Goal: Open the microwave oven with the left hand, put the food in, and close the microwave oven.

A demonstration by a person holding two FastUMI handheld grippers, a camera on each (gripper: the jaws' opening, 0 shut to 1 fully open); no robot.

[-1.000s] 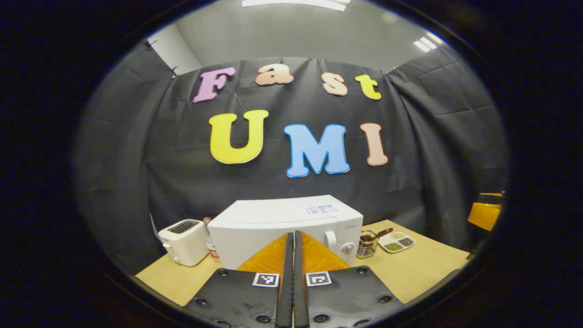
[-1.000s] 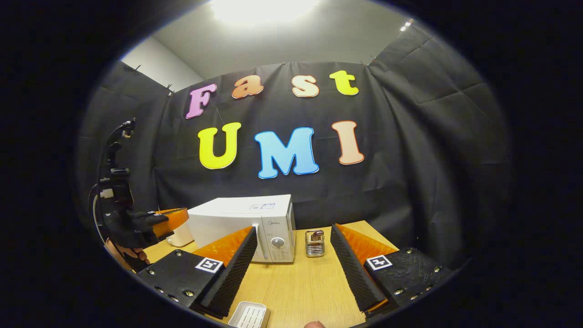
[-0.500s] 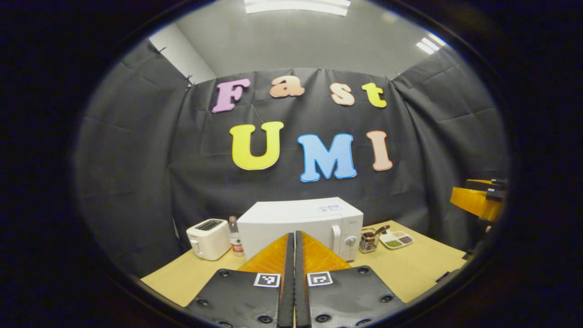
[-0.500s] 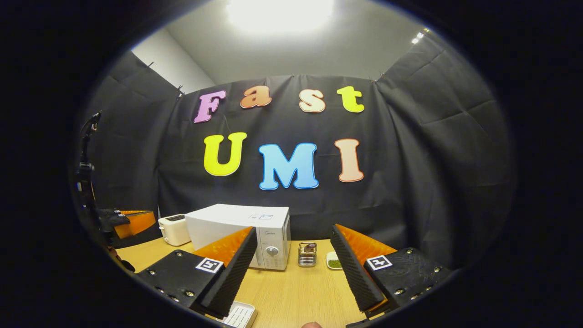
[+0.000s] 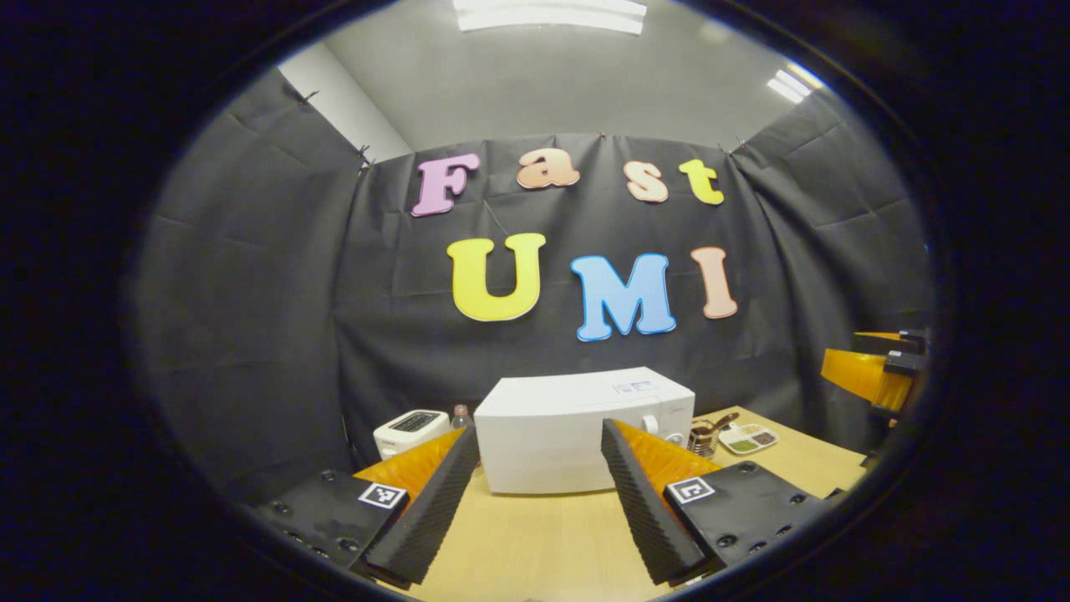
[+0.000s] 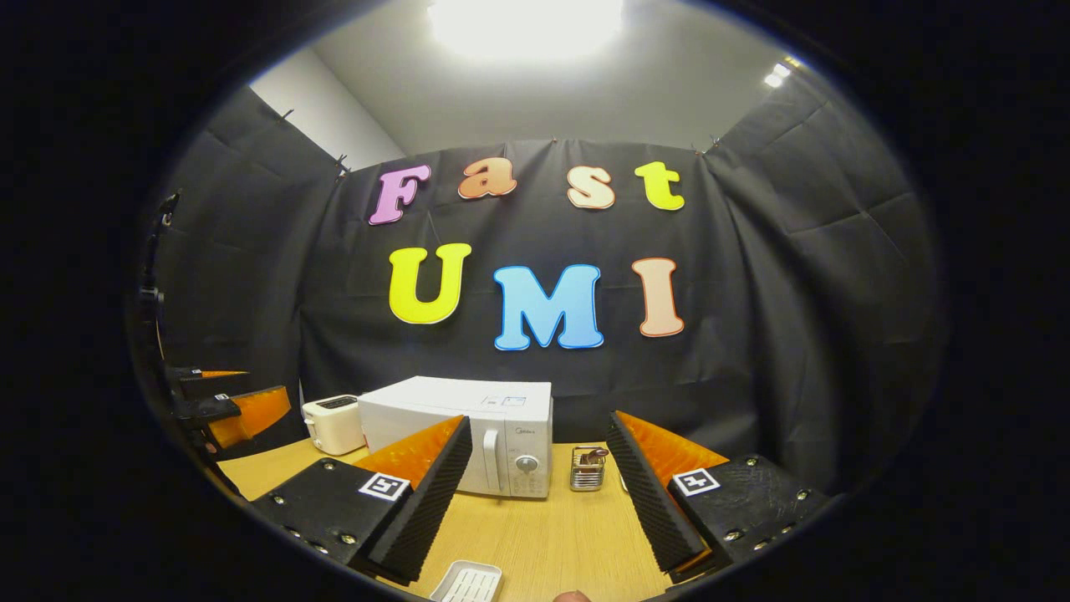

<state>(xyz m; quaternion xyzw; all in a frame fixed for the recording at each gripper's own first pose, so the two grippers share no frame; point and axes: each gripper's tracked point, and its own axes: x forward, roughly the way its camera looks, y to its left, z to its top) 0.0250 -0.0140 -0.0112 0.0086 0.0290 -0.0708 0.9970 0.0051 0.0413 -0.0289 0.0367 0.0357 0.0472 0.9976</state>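
The white microwave (image 5: 577, 418) stands shut at the back of the wooden table (image 5: 535, 543), straight ahead of my left gripper (image 5: 539, 431). That gripper is open, holds nothing, and sits well short of the oven. In the right gripper view the microwave (image 6: 468, 435) shows its door handle (image 6: 491, 460) and a knob (image 6: 527, 462). My right gripper (image 6: 539, 418) is open and empty above the table. A small white ridged dish (image 6: 468, 581) lies on the table just below it. The left gripper (image 6: 234, 405) shows at the far left, the right gripper (image 5: 869, 372) at the far right.
A white toaster (image 5: 410, 431) and a small bottle (image 5: 458, 411) stand left of the microwave. On its right are a metal holder (image 6: 588, 468) and a divided snack tray (image 5: 750, 437). Black cloth walls close the booth behind and on both sides.
My left gripper has gone from shut to open. Its view has swung, so the microwave now sits farther off and more central. The right gripper stays open and has shifted slightly.
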